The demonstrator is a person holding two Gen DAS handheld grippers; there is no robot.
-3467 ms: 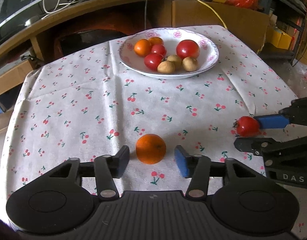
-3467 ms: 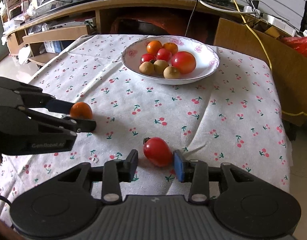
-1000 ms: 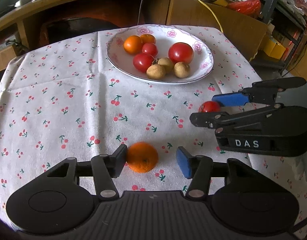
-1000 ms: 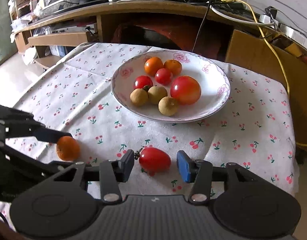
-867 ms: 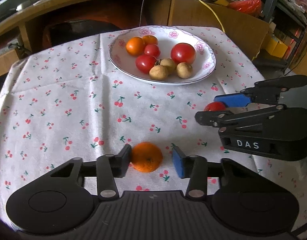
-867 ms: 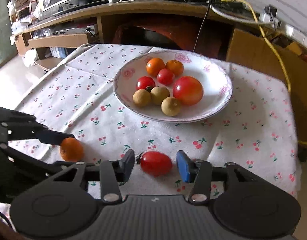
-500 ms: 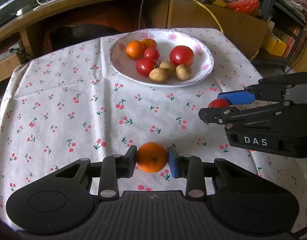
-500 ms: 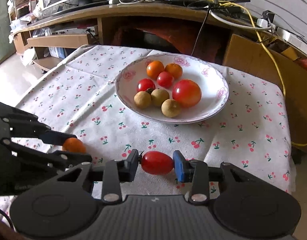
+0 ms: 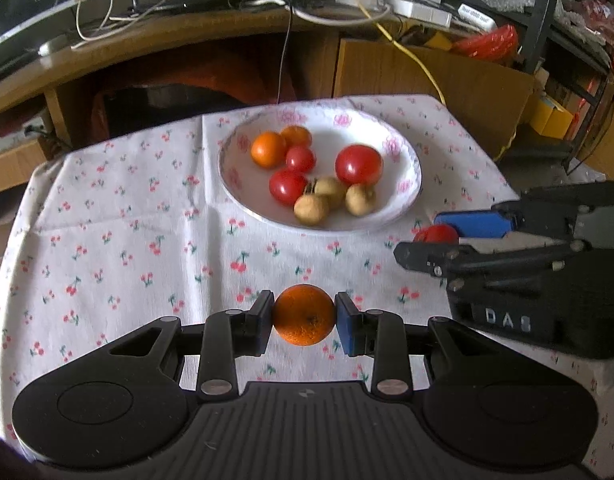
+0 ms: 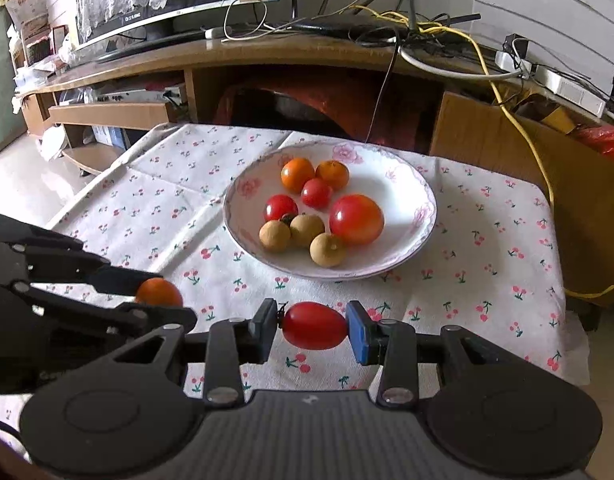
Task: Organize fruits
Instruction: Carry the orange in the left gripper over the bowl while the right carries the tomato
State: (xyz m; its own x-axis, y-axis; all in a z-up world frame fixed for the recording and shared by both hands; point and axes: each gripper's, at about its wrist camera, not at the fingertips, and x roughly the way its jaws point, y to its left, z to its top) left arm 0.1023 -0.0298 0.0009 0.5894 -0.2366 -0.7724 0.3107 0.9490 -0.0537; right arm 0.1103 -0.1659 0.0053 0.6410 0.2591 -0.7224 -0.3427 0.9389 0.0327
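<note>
A small orange is pinched between the pads of the left gripper, and an oval red tomato is clamped end to end in the right gripper; both fruits appear to be carried just above the cherry-print tablecloth, towards the near edge of the table, with the flowered bowl set towards the far edge, right of centre. Seven fruits are already gathered in the bowl: two small oranges at the back, three red tomatoes (one clearly larger than the rest) and three brown longan-like fruits at the front. The orange is seen as round, dimpled and matt, gripped across its widest part; the tomato is glossy and smooth, with its dark stem end turned against the left pad. A slip is judged the main risk, the tomato's slick, tapering ends offering little purchase to the pads, while too hard a squeeze could split its skin. Because the two grippers are held close side by side, a clash on the way to the bowl is possible, and a fruit released from too high could roll out or knock the piled fruits over the shallow rim.
</note>
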